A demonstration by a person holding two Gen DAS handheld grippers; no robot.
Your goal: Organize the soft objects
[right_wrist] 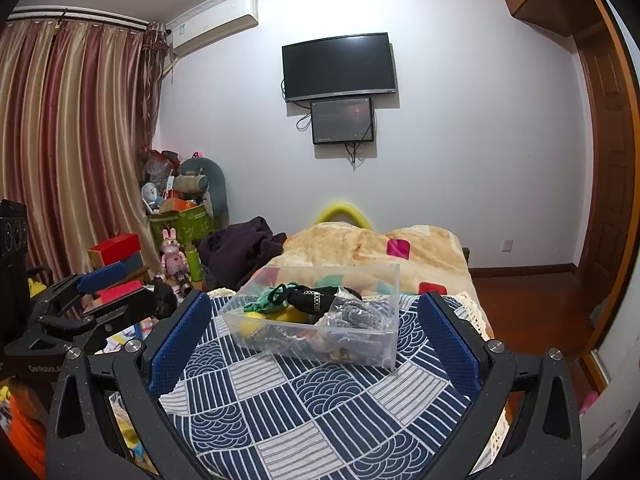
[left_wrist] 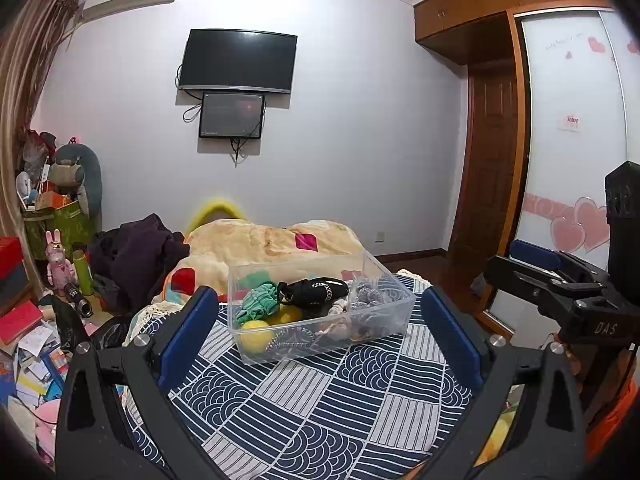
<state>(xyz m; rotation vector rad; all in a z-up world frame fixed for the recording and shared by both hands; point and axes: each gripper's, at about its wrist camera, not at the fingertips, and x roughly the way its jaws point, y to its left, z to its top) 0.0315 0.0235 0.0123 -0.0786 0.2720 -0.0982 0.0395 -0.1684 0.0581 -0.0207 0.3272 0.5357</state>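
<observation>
While the navy-and-grey patterned cloth (left_wrist: 320,400) spreads across the near end of the bed, a clear plastic bin (left_wrist: 320,308) sits on it toward its far edge, just before a beige blanket (left_wrist: 260,244). Inside the bin lie a green knit piece (left_wrist: 260,300), a black strap with a chain (left_wrist: 312,292), a grey fuzzy item (left_wrist: 370,292) and a yellow ball (left_wrist: 256,334). The left gripper (left_wrist: 320,320) and right gripper (right_wrist: 316,324) both hover short of the bin, jaws spread wide and grasping nothing.

Both wrist views face forward, near, sharing the clear bin (left_wrist: 320,312) (right_wrist: 316,320)
</observation>
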